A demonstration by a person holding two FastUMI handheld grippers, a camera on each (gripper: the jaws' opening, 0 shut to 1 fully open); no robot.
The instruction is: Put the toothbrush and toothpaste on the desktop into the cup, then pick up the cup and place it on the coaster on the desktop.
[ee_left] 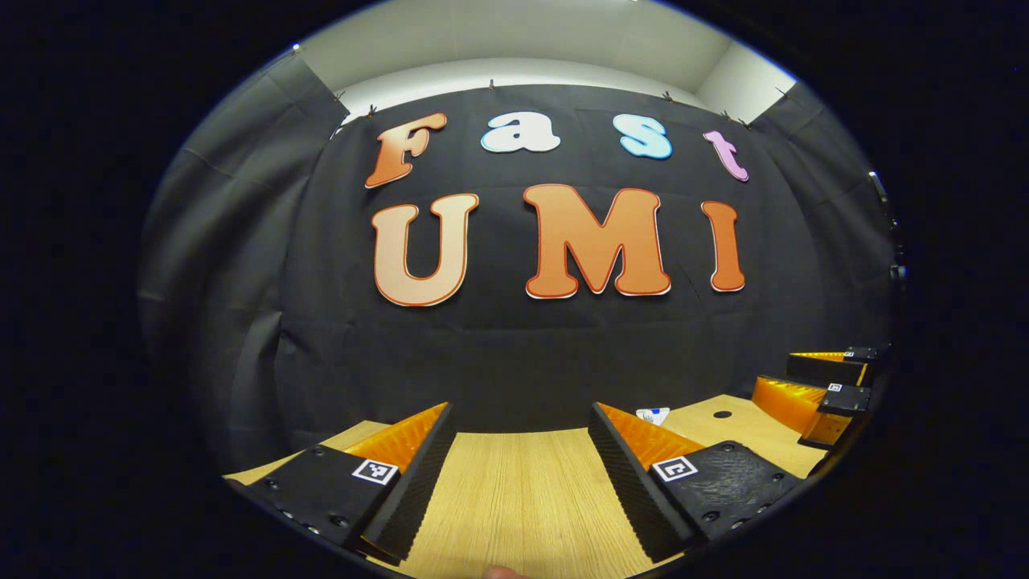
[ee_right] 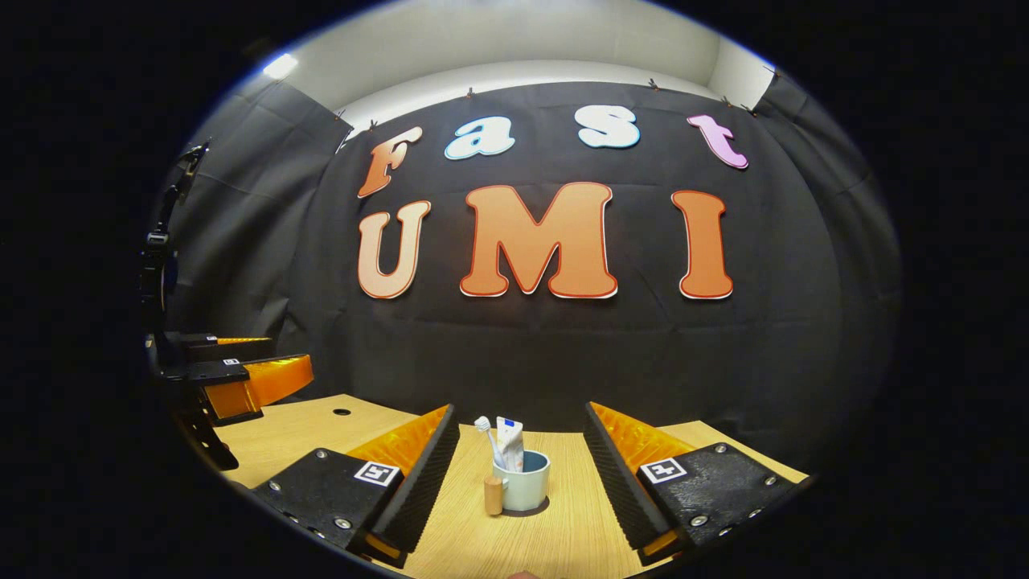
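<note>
Looking along my right gripper [ee_right: 522, 474], I see its black ribbed fingers [ee_right: 418, 478] spread wide apart and holding nothing, above the pale wood-grain counter [ee_right: 563, 539]. Between them, farther off on the counter, stands the pale blue-green cup [ee_right: 526, 481] with a small wooden handle on its left side. The white toothbrush [ee_right: 487, 434] and the white toothpaste tube [ee_right: 510, 442] stand upright inside it, their tops poking above the rim. A dark ring shows under the cup's base; I cannot tell whether that is the coaster or just shadow. Off to the left in the right gripper view, my left gripper [ee_right: 241, 378] hangs over the counter's far-left part, well apart from the cup.

In the left gripper view, the left gripper [ee_left: 522, 474] also has its fingers released, wide open over bare wood. At the right edge there, the right gripper [ee_left: 828, 390] shows with orange and black parts, and a small white-and-blue object [ee_left: 653, 415] peeks up just beyond my right-hand finger; too little of it shows to tell what it is.
</note>
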